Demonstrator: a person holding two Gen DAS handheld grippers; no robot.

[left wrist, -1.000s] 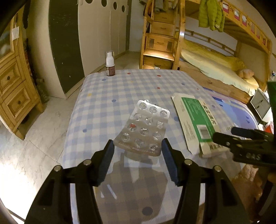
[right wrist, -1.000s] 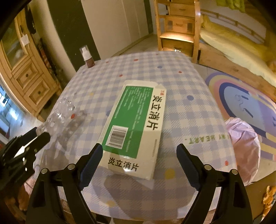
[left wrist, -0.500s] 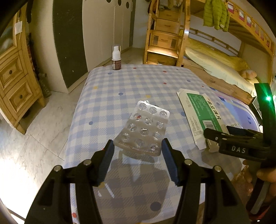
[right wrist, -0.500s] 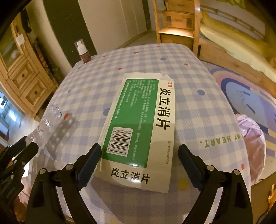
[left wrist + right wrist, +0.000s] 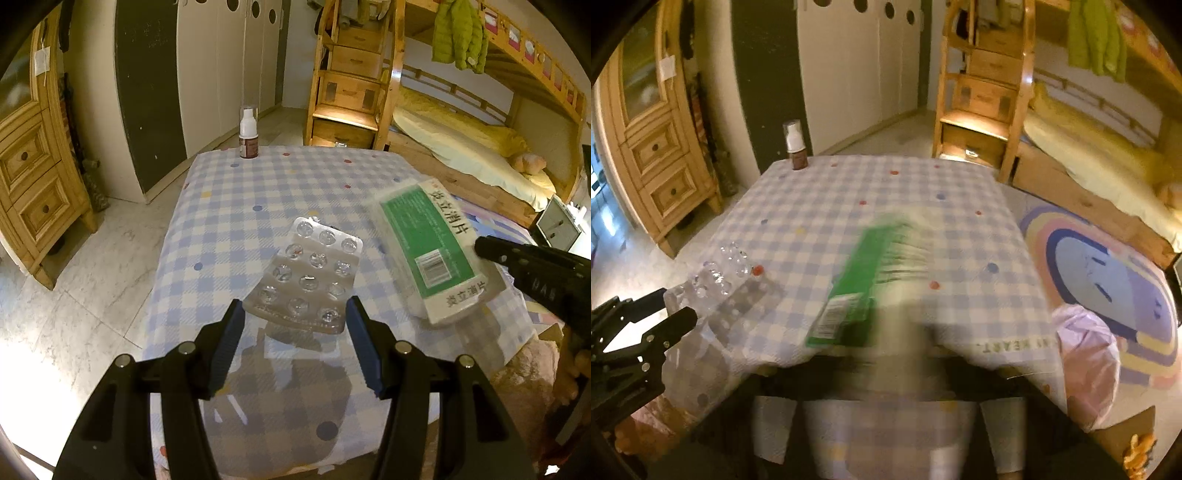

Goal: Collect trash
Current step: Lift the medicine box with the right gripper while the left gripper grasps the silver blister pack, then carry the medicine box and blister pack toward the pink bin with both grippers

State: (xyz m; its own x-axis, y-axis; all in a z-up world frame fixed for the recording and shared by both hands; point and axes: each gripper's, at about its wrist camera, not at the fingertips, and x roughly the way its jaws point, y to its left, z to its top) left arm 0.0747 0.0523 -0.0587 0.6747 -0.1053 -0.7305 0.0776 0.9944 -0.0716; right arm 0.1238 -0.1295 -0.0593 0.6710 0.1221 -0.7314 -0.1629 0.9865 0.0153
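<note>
Left wrist view: the left gripper (image 5: 295, 314) holds an emptied blister pack (image 5: 308, 278) between its two blue-padded fingers (image 5: 229, 345), the pads pressing its near corners so that the pack tilts up and away above the checked tablecloth (image 5: 258, 192), with its shadow on the cloth beneath. To the right, a green and white medicine box (image 5: 430, 245) is raised at a slant, its barcode end nearest the camera. The black right gripper (image 5: 491, 251) reaches in from the right edge with its tip at that near end; whether it clamps the box cannot be told from here. A small brown spray bottle (image 5: 248, 137) with a white top stands upright at the far left corner of the table. A wooden bunk bed (image 5: 461, 147) with a green jacket (image 5: 458, 35) hung on its rail fills the far right, and a wooden dresser (image 5: 33, 177) stands at the left.

Right wrist view: the medicine box (image 5: 860, 280) is smeared by motion blur in the centre, close to the lens, and the right gripper's own fingers are hidden in that blur, so its state cannot be told. At the left edge the left gripper (image 5: 670, 308) holds the blister pack (image 5: 720, 280) over the near left part of the tablecloth (image 5: 886, 192). The spray bottle (image 5: 796, 146) stands at the far left corner. A pale pink plastic bag (image 5: 1086, 354) hangs by the table's near right edge, above a round patterned rug (image 5: 1108, 280).
</note>
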